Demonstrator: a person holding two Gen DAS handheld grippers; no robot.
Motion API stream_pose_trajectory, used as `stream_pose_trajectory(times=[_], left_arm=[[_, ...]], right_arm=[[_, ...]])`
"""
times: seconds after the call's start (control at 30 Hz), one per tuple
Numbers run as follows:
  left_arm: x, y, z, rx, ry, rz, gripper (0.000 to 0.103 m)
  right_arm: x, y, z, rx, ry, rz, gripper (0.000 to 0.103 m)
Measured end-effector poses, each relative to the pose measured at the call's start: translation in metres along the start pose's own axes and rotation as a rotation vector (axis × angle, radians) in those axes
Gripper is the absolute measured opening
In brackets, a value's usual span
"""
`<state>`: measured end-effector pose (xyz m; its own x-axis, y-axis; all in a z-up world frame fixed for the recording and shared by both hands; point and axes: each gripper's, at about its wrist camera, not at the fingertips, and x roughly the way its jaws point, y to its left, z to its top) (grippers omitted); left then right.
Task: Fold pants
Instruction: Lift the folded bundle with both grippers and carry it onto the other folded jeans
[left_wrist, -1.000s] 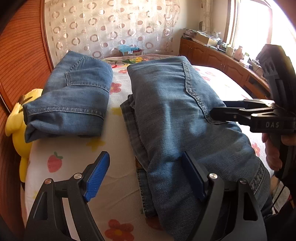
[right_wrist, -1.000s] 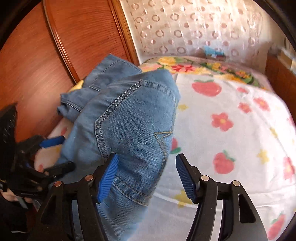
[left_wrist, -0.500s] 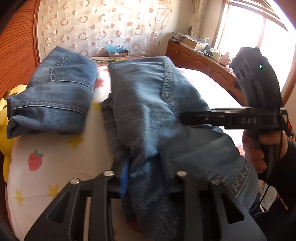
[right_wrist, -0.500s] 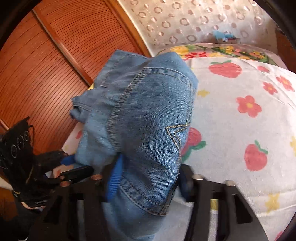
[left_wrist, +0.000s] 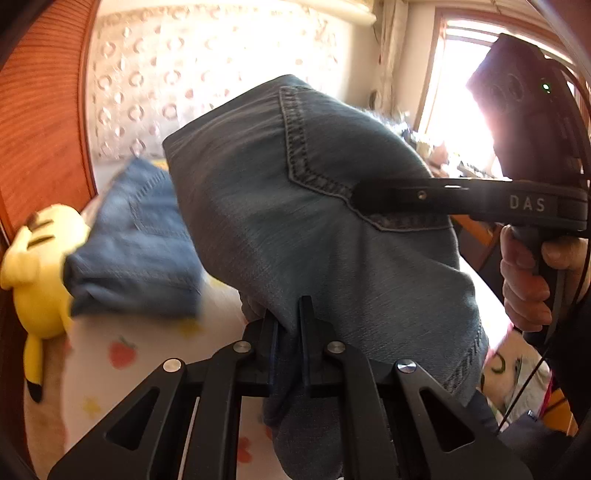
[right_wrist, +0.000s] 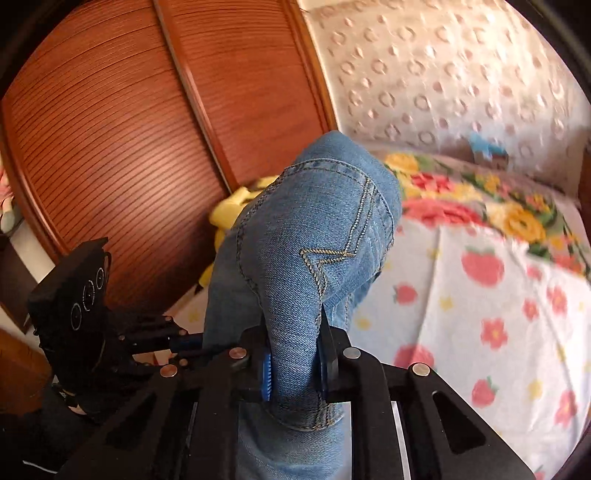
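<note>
Sunlight poured through the window (left_wrist: 461, 122) behind the bed (right_wrist: 461, 332), whose fruit-and-flower sheet ran up to a ribbed wooden panel (right_wrist: 110, 147) on one side. I held the jeans (left_wrist: 314, 221) up off the sheet — a thick folded bundle, pocket seams facing out. My left tool (left_wrist: 288, 332) had just been closing and was pinched tight on a fold of denim at the near edge of the bundle. My right tool (right_wrist: 295, 354) had likewise been closing, its blue pads (right_wrist: 266, 376) pressed against either side of a thicker hem. In the left view my right hand (left_wrist: 528, 277) gripped that tool's handle at the far side of the jeans. A second pair of folded jeans (left_wrist: 136, 243) lay on the bed — just beside a yellow plush toy (left_wrist: 40, 273) near the wooden panel.
</note>
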<state>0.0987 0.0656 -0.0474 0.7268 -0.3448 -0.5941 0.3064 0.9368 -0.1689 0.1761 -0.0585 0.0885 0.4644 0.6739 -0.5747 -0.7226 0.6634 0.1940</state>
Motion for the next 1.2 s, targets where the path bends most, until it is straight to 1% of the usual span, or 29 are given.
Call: stream_pose_trajectory(times=[0.1,0.2,0.3,0.4,0.47,0.53,0.6,0.67,0.7,0.73,0.8,0.83,0.87,0.9,0.97,1.0,1.07,1.13,1.17,1.2], left_arm=[[-0.013,0.018,0.021,-0.008,-0.047,0.035,0.011],[-0.022,0.042,0.040,-0.028,-0.085,0.077,0.011],[-0.034,0.067,0.060,-0.047,-0.118,0.129,0.011],[-0.051,0.092,0.083,-0.057,-0.157,0.193,0.011],[-0.060,0.109,0.100,-0.062,-0.181,0.242,0.011],[-0.066,0.124,0.113,-0.062,-0.195,0.289,0.011],[-0.062,0.137,0.122,-0.059,-0.192,0.322,0.011],[-0.043,0.152,0.127,-0.055,-0.145,0.337,0.014],[-0.032,0.158,0.126,-0.054,-0.111,0.337,0.016],[-0.009,0.165,0.121,-0.056,-0.060,0.343,0.016],[0.023,0.171,0.110,-0.045,0.012,0.355,0.016],[0.043,0.173,0.099,-0.053,0.053,0.346,0.016],[0.051,0.175,0.093,-0.060,0.073,0.333,0.016],[0.059,0.177,0.087,-0.065,0.086,0.317,0.016],[0.067,0.179,0.083,-0.069,0.092,0.297,0.016],[0.068,0.178,0.081,-0.070,0.094,0.293,0.016],[0.071,0.178,0.075,-0.070,0.106,0.288,0.016],[0.073,0.183,0.069,-0.070,0.118,0.299,0.016],[0.071,0.181,0.068,-0.075,0.122,0.300,0.016],[0.072,0.181,0.066,-0.081,0.127,0.301,0.016]], right_arm=[[0.006,0.012,0.025,-0.054,-0.014,0.013,0.018],[0.020,0.026,0.055,-0.106,-0.035,0.038,0.017],[0.039,0.032,0.085,-0.124,-0.064,0.086,0.017],[0.055,0.039,0.115,-0.118,-0.111,0.152,0.017],[0.066,0.038,0.131,-0.097,-0.146,0.202,0.017],[0.083,0.029,0.142,-0.049,-0.180,0.257,0.017],[0.104,0.013,0.142,0.014,-0.194,0.277,0.017],[0.135,-0.014,0.127,0.102,-0.173,0.281,0.017],[0.155,-0.024,0.117,0.143,-0.144,0.262,0.018],[0.176,-0.037,0.101,0.178,-0.100,0.219,0.018],[0.212,-0.059,0.070,0.212,0.001,0.094,0.019],[0.225,-0.073,0.054,0.228,0.042,0.024,0.020],[0.229,-0.082,0.045,0.229,0.043,-0.015,0.028],[0.228,-0.089,0.040,0.220,0.029,-0.043,0.032],[0.224,-0.100,0.040,0.207,0.043,-0.028,0.038],[0.221,-0.101,0.042,0.197,0.065,-0.016,0.043],[0.220,-0.106,0.054,0.149,0.089,-0.026,0.050],[0.214,-0.111,0.066,0.098,0.104,-0.052,0.050],[0.216,-0.106,0.077,0.086,0.088,-0.069,0.051],[0.208,-0.109,0.080,0.081,0.073,-0.086,0.052]])
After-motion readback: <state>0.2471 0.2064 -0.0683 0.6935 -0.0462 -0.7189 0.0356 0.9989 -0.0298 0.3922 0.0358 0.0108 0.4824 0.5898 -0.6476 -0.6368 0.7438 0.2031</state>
